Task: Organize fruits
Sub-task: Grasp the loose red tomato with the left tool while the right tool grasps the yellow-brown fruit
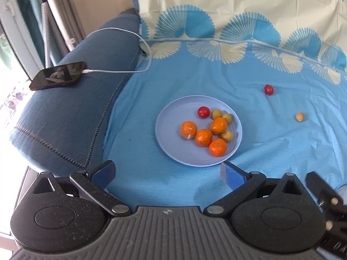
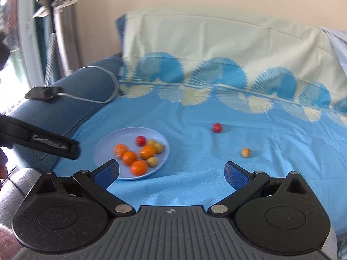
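Most of the fruit already sits gathered on the pale blue plate point(image 1: 167, 149) in the middle of the left wrist frame: four oranges point(image 1: 188, 129), a red tomato point(image 1: 203, 112) and three small yellowish fruits point(image 1: 216, 114), bunched toward the plate's right side. Two pieces lie loose on the blue sheet point(image 1: 271, 162), well apart from the plate: a second red tomato point(image 1: 269, 89) in the upper right and a small tan fruit point(image 1: 300, 116) below it, right of centre. These look like what is left to collect.

The left gripper point(image 1: 168, 173) hangs just short of the plate's near rim, its blue pads spread wide and empty. The right gripper point(image 2: 171, 173) is equally wide and empty, nearer the strays, so I'd guess it goes for the tan fruit first.

A phone point(image 1: 58, 75) on its charging cable point(image 1: 121, 71) rests on the sofa arm at upper left, out of the way
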